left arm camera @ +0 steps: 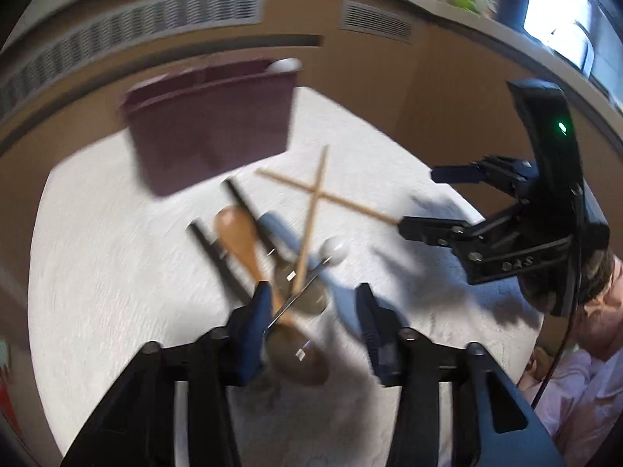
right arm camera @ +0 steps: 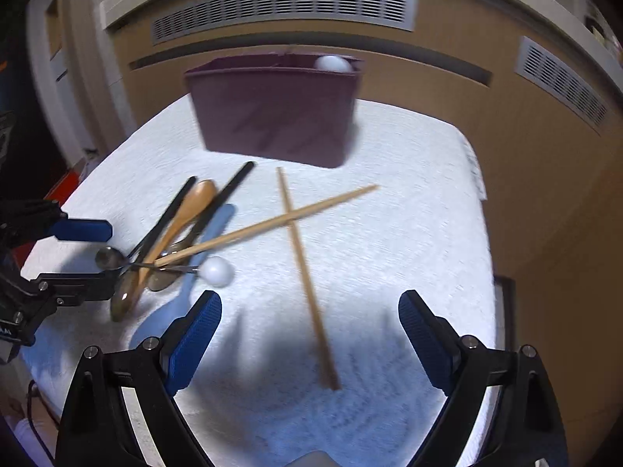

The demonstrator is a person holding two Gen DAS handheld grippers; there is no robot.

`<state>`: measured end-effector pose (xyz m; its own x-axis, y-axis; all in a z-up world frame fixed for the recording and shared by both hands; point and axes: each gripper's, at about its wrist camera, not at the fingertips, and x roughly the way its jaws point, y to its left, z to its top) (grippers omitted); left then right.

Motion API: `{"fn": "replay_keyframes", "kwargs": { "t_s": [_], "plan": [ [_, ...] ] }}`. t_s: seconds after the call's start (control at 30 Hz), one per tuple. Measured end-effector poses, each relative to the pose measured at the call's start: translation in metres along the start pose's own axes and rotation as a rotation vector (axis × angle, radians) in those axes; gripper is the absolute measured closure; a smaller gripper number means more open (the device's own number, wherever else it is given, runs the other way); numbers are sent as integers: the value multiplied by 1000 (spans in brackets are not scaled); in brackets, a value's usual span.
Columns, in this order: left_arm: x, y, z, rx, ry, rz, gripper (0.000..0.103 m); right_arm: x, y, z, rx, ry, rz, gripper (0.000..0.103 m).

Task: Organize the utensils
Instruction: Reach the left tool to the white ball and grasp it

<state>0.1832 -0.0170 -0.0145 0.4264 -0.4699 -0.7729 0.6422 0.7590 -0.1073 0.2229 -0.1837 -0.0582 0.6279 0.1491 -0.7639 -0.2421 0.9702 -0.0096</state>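
Note:
A maroon utensil caddy (right arm camera: 274, 111) stands at the far side of a white towel (right arm camera: 389, 233), with a white ball-topped utensil (right arm camera: 333, 63) in it; the caddy also shows in the left wrist view (left arm camera: 212, 124). A pile lies at the left: a wooden spoon (right arm camera: 187, 210), black-handled utensils (right arm camera: 229, 190), metal spoons (right arm camera: 122, 295) and a ball-ended utensil (right arm camera: 217, 271). Two wooden chopsticks (right arm camera: 303, 257) lie crossed. My left gripper (left arm camera: 313, 307) is open over the pile (left arm camera: 241, 241). My right gripper (right arm camera: 309, 311) is open above the near chopstick end.
A tan wall with vent grilles (right arm camera: 284, 6) runs behind the table. The towel's right edge (right arm camera: 479, 179) drops off. The right gripper's body (left arm camera: 525, 210) shows at the right of the left wrist view. A red object (right arm camera: 66, 183) sits at the far left.

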Motion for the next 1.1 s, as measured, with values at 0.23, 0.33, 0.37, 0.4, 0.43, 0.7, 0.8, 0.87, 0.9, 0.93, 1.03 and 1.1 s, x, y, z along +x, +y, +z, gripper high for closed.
{"fn": "replay_keyframes", "kwargs": {
  "t_s": [0.23,0.33,0.37,0.4,0.43,0.7,0.8,0.87,0.9,0.93,1.03,1.1],
  "plan": [
    [49,-19,36,178,137,8,62,-8,-33,-11,128,-31,-29,12],
    [67,-17,40,187,210,25,70,-11,-40,-18,157,-44,-8,12],
    [69,-18,42,199,212,45,70,-10,-41,-20,164,-46,-1,12],
    [73,-19,45,204,227,49,70,-10,-42,-21,169,-49,4,12],
    [75,-19,46,207,234,50,70,-9,-43,-22,173,-51,7,12],
    [82,-32,41,288,260,78,72,-3,-45,-24,187,-53,13,12],
    [86,-25,42,244,264,79,72,-4,-44,-24,188,-53,13,12],
    [90,-26,43,232,271,71,74,-3,-43,-24,187,-52,11,12],
    [93,-27,41,227,277,69,77,-3,-43,-24,186,-50,8,12],
    [94,-29,38,224,266,75,79,-3,-44,-24,188,-48,6,12],
    [89,-24,33,157,217,96,80,-2,-45,-24,198,-39,-5,12],
    [76,-17,27,74,151,113,80,-2,-44,-24,201,-35,-24,12]
  ]
}}
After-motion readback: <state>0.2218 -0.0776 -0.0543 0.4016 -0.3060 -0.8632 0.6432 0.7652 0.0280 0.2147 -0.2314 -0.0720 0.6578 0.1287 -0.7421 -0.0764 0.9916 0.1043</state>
